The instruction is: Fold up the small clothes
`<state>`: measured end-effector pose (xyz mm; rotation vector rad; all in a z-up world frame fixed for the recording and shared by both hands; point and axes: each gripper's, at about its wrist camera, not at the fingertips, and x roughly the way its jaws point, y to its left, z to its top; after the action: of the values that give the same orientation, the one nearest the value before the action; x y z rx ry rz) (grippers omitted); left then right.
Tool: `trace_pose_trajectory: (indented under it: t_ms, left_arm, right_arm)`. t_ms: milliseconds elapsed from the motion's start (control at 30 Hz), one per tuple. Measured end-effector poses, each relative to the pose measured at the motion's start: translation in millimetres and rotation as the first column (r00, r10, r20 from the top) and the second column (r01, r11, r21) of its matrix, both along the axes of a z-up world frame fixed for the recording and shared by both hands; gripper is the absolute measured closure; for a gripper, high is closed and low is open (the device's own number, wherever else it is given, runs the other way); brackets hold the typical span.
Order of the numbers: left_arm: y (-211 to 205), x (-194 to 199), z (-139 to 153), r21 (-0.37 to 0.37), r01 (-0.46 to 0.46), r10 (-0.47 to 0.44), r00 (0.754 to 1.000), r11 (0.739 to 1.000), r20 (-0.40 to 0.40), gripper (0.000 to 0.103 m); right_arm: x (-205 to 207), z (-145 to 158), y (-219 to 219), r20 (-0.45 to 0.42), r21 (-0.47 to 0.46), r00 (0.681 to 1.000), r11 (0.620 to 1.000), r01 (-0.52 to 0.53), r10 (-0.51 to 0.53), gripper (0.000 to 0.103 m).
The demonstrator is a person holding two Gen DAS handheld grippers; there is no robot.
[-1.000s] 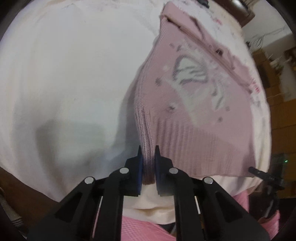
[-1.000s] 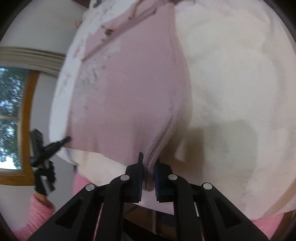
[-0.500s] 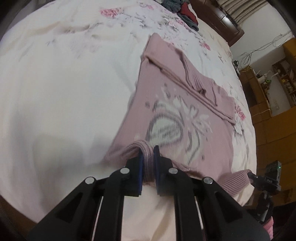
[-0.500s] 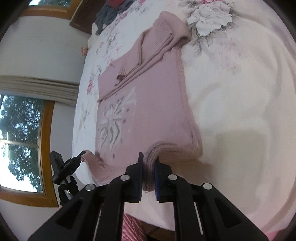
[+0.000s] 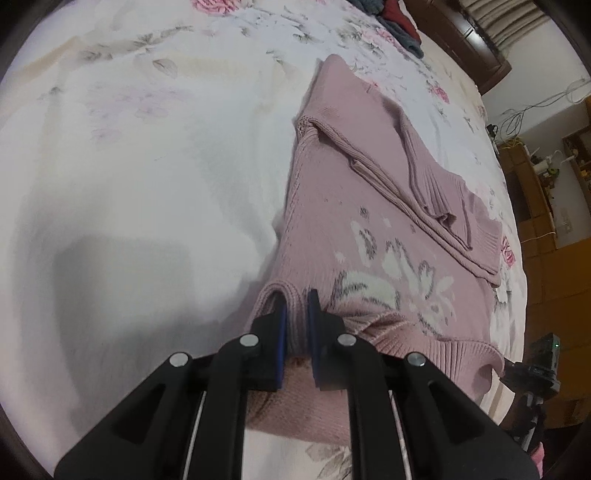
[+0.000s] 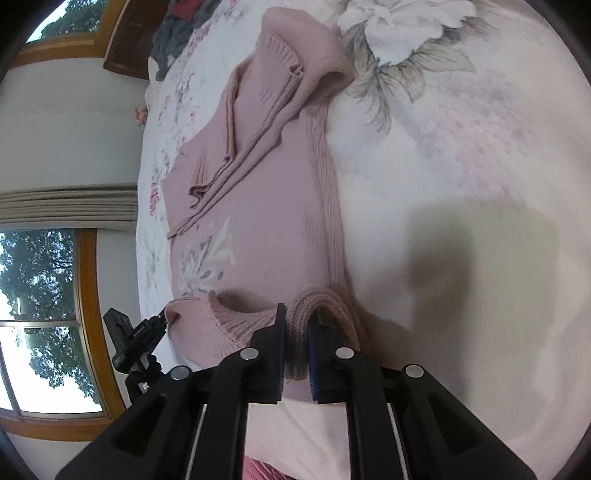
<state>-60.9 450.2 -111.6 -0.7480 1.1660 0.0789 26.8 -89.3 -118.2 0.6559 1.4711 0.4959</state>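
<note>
A pink knitted sweater (image 5: 373, 229) lies flat on a bed covered with a pale floral bedspread (image 5: 140, 155). Its sleeves are folded across the upper part of the body, and a white and grey flower pattern shows on the front below them.

The left gripper (image 5: 296, 325) is closed down to a narrow gap on the ribbed bottom hem at one corner of the sweater, with a fold of knit pinched between its blue-padded jaws. The hem is lifted and curled over toward the flower pattern, while the rest of the garment rests on the bedspread.

The right gripper (image 6: 297, 339) is likewise clamped on the hem at the other bottom corner of the sweater (image 6: 258, 206), the thick knit bunched between its jaws. In the right wrist view the left gripper (image 6: 147, 325) shows at the far end of the raised hem.

A pile of dark clothes (image 5: 395, 18) sits at the far end of the bed, well apart from the sweater. A wood-framed window (image 6: 48, 325) stands beside the bed.
</note>
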Motion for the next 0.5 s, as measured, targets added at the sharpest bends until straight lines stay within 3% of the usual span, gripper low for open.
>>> trace_pose_trajectory:
  t_ms: [200,233,333,367,500]
  left_arm:
    - [20,-12,-5,-0.154,-0.026,0.029,0.999,0.988,0.021,0.086]
    - [23,-15,-5,-0.177,-0.037,0.043,0.999,0.984,0.028,0.084]
    - [44,-34,-2,-0.237,-0.136,0.155,0.986,0.962,0.063,0.06]
    - [51,-40,-1,-0.25,-0.165,0.188,0.98,0.954,0.068,0.06]
    - [54,-48,5,-0.173,-0.142,0.156,0.985,0.975,0.071,0.06]
  right_arm:
    - [6,-1,-2,0.005,-0.008,0.999,0.999,-0.04,0.04,0.09]
    - [6,0,-4,0.01,0.0,0.999,0.999,-0.042,0.042,0.089]
    - [5,2,-5,0.022,0.001,0.998,0.998,-0.055,0.055,0.087]
    - [4,2,-6,0.023,0.005,0.998,0.998,-0.058,0.058,0.087]
    - [8,6,-11,0.031,0.015,0.998,0.998,-0.053,0.053,0.079]
